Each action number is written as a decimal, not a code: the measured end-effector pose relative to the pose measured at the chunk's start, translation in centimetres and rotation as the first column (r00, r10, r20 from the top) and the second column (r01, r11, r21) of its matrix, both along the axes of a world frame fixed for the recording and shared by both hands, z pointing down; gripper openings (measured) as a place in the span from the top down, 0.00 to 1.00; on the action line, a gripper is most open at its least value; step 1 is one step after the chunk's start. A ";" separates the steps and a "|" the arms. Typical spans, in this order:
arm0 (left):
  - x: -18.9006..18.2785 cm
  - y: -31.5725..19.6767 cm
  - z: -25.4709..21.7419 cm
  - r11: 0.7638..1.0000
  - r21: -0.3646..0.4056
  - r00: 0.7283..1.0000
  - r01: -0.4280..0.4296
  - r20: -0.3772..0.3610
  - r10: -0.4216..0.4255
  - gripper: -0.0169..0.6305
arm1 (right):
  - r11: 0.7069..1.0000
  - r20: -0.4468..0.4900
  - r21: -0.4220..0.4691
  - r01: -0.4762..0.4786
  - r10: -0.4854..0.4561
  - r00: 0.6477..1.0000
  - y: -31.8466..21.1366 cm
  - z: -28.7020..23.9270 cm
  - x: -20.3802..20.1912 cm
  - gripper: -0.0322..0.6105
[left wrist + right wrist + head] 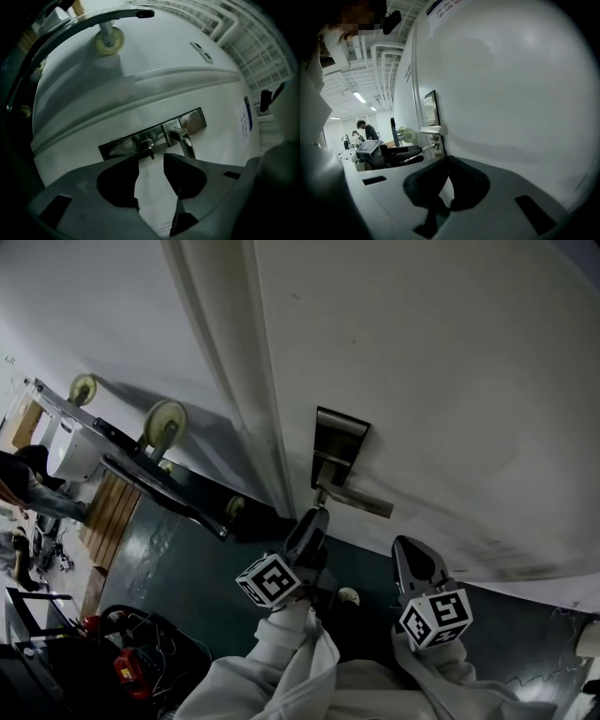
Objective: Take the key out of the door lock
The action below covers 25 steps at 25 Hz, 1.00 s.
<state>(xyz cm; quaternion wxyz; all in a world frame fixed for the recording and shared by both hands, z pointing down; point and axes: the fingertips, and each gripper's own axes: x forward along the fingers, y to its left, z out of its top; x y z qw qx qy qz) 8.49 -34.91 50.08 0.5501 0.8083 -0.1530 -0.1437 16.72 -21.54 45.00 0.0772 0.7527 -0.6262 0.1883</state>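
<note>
A metal lock plate (339, 441) with a lever handle (361, 501) sits on the white door (441, 381). In the left gripper view a small key (148, 145) sticks out of the plate (122, 145), left of the handle (185, 141). My left gripper (151, 160) is open, its tips just short of the key, and the pads do not touch it. In the head view the left gripper (316, 515) points up under the handle. My right gripper (406, 546) hangs lower right, away from the lock, its jaws (447, 161) shut on nothing.
A wheeled cart (141, 451) stands tipped against the wall left of the door. Cables and a red tool (131, 667) lie on the dark floor at lower left. A person (33, 479) is at the far left. A printed notice (247, 119) hangs on the door.
</note>
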 end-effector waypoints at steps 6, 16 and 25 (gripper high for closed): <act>1.2 -0.9 -0.1 0.995 -0.099 0.996 0.013 -0.087 -0.021 0.75 | 1.000 -0.024 -0.014 -0.027 0.026 0.999 0.6 -0.2 0.4 0.87; 1.8 -2.0 -0.2 0.980 -0.186 0.984 0.075 -0.145 -0.103 0.89 | 0.998 -0.055 -0.023 -0.052 0.050 0.997 1.6 -0.5 0.8 0.87; 1.6 -2.2 -0.1 0.971 -0.212 0.980 0.112 -0.141 -0.144 0.93 | 0.999 -0.053 -0.024 -0.044 0.043 0.998 1.7 -0.4 0.3 0.87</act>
